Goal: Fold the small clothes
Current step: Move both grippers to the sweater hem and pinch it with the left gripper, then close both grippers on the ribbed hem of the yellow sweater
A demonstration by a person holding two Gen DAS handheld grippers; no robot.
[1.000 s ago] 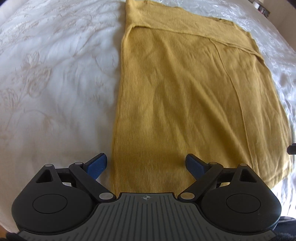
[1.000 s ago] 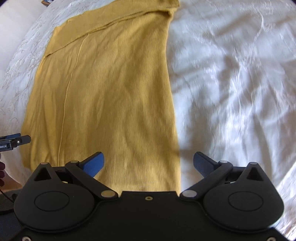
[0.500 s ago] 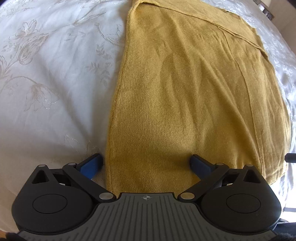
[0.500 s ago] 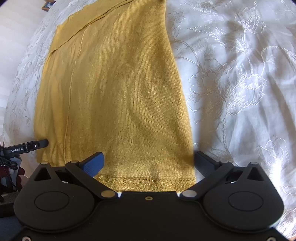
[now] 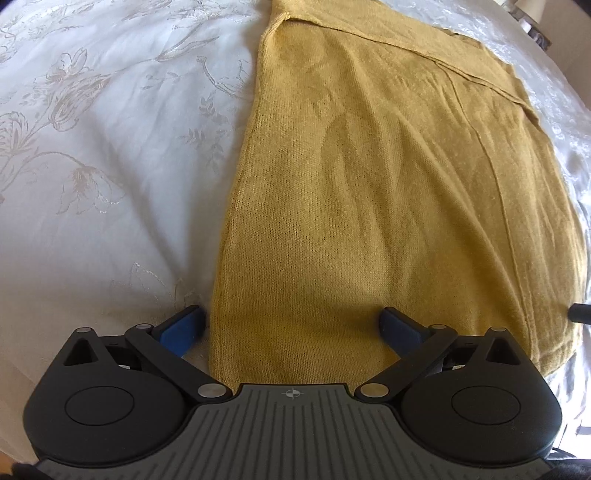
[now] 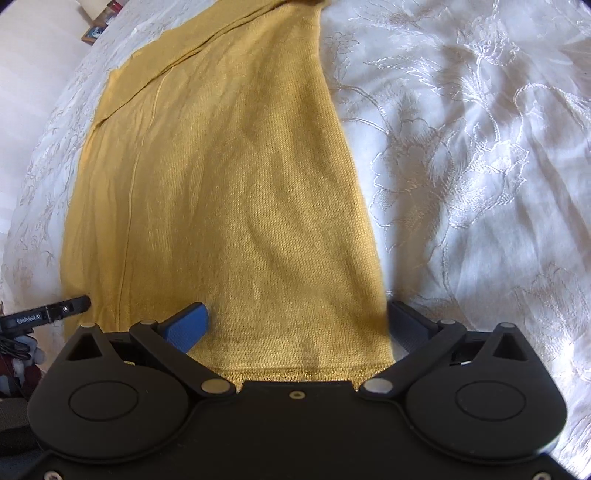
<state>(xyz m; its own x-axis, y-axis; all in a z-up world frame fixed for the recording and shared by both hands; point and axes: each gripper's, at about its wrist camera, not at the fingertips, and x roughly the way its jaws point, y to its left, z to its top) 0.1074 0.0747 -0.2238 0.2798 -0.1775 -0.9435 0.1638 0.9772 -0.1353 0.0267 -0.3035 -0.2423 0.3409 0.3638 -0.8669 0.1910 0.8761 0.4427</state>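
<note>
I've got both tongs wide open, gripping nothing: left gripper (image 5: 291, 330) straddles the sweater's (image 5: 388, 206) 9 o'clock edge, right gripper (image 6: 297, 325) its 3 o'clock edge; bare bedspread (image 6: 480, 184) beyond.

The near edge of the yellow top (image 5: 369, 206) is hidden behind the left gripper (image 5: 291, 325), and its far end runs off the top of the picture. In the right view, the tip of the other gripper (image 6: 48, 314) pokes in from the side, and the rest is cut off. Small things (image 6: 99, 26) past the bed are too tiny to tell.
</note>
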